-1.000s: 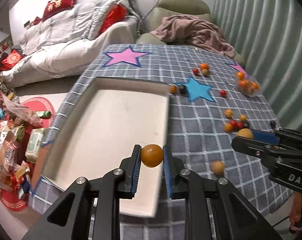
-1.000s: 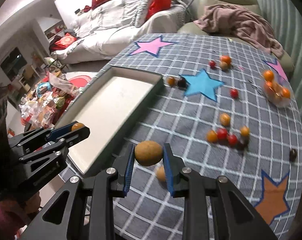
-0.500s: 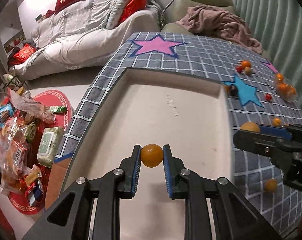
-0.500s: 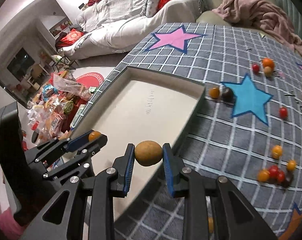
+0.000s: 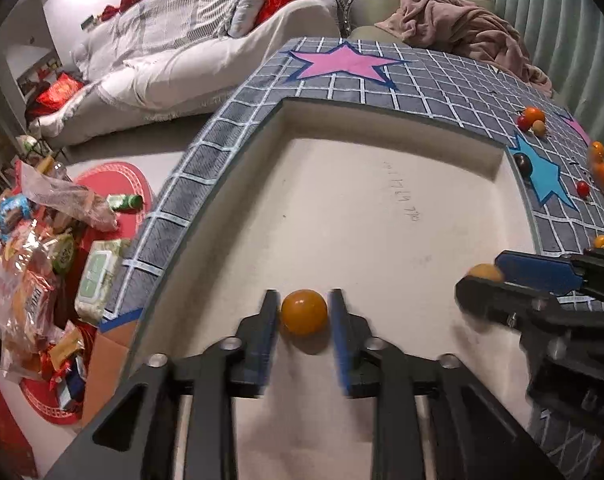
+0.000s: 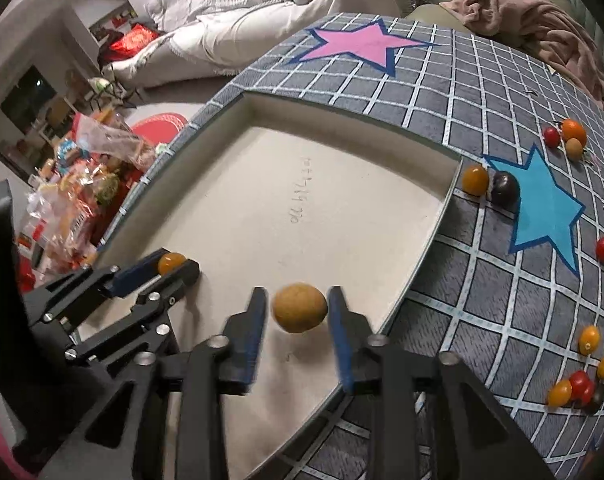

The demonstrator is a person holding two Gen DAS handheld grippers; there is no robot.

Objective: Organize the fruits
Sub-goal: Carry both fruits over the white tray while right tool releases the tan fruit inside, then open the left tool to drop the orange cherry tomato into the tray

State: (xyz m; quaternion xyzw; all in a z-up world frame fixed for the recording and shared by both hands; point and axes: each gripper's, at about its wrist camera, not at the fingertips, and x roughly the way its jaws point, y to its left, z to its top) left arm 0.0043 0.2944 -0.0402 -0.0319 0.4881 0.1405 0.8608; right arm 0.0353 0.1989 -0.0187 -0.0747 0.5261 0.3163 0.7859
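Both sets of jaws have been opened since half a second ago. An orange fruit [image 5: 304, 311] is seen loose between the left gripper [image 5: 304, 314] jaws, a brown fruit [image 6: 300, 308] between the right gripper [image 6: 298, 312] jaws, over the white tray [image 6: 429, 240] on the desk [image 6: 481, 280].

Left gripper [image 5: 304, 312] over the white tray [image 5: 381, 152], an orange fruit [image 5: 304, 311] between its blue pads.

The pads stand slightly apart from the fruit on both sides, blurred. At the right the right gripper [image 5: 481, 280] reaches in over the tray with a tan fruit [image 5: 481, 271] at its tip. Far right, small red, orange and dark fruits [image 5: 533, 114] lie scattered on the grey checked cloth [image 5: 441, 76].
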